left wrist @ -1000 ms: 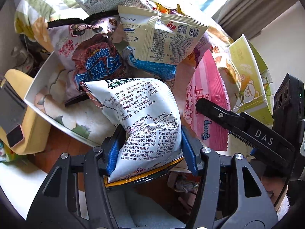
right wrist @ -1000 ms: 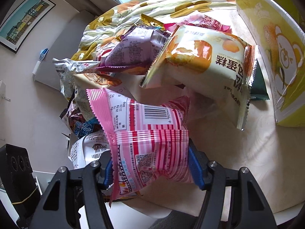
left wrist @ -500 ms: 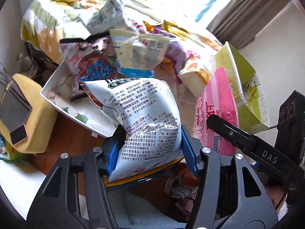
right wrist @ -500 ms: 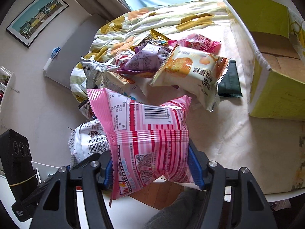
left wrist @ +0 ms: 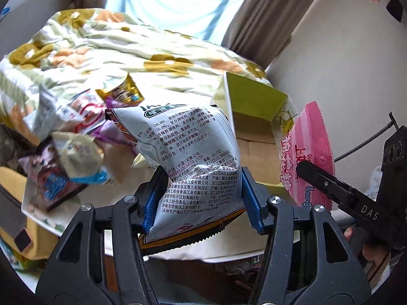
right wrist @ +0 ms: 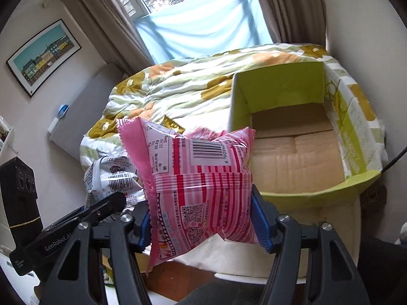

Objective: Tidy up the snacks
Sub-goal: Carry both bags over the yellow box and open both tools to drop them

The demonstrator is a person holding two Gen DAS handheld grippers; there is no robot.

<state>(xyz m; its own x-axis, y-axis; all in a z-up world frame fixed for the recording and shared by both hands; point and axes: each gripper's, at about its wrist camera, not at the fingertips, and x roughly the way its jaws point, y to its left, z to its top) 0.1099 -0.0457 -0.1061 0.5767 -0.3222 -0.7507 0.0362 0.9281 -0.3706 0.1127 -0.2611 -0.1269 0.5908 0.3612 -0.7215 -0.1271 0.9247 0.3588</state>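
Two snack bags are riding in the air at once, one in each hand-held tool. The left gripper [left wrist: 201, 198] is clamping a crinkled white foil snack bag with black printed text [left wrist: 188, 157] between its blue pads, and the right gripper [right wrist: 202, 223] is pinching a pink striped plastic snack packet with a barcode [right wrist: 201, 188] the same way; both bags are bulging above the jaws and hanging clear of any surface.

Compared with a second ago, both tools are sitting much higher and looking farther across the bed. The heap of loose snack packets [left wrist: 76, 142], which was crowding right behind the held bags, is now lying low and to the left on the white tray [left wrist: 38, 203] and the floral quilt [left wrist: 127, 48]. The open yellow-green cardboard box [right wrist: 300, 152], seen before only as a side panel, is now showing its whole bare brown floor just beyond the pink packet.

That shift is suggesting the picking step is finished and the carry toward the box is under way; both bags are probably heading into it. Motion blur is softening the heap, so which packets are remaining there is hard to say.
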